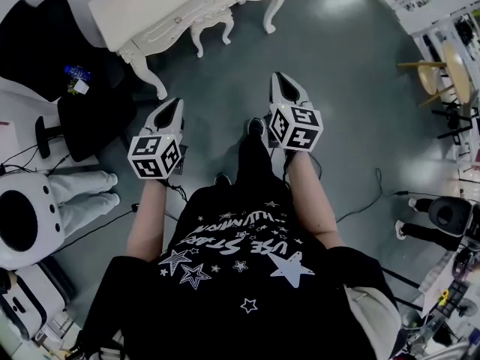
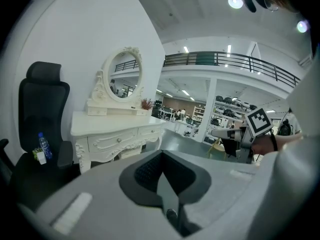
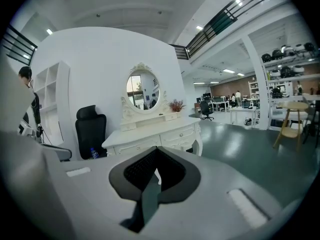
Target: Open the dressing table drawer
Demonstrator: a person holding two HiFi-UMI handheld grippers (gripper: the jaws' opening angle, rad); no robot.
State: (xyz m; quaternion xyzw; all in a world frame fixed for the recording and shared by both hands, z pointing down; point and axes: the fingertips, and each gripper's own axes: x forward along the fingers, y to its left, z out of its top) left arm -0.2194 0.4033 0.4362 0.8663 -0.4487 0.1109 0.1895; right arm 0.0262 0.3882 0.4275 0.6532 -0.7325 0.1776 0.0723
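The white carved dressing table (image 1: pixel 161 10) stands at the top of the head view, some way ahead of me across the floor. Its drawers (image 2: pixel 114 141) with small round knobs are shut, seen also in the right gripper view as the drawer front (image 3: pixel 175 134). An oval mirror (image 3: pixel 140 90) sits on top. My left gripper (image 1: pixel 175 108) and right gripper (image 1: pixel 282 82) are held side by side in the air, pointing towards the table and well short of it. Both have their jaws together with nothing between them, the left gripper (image 2: pixel 161 155) and the right gripper (image 3: pixel 157 150) alike.
A white stool (image 1: pixel 214 22) is tucked under the table. A black office chair (image 1: pixel 45 47) with a blue bottle (image 1: pixel 77 73) stands left of it. A person's legs in white trousers (image 1: pixel 82 193) are at the left. A wooden stool (image 1: pixel 442 70) and floor cables (image 1: pixel 360 205) lie to the right.
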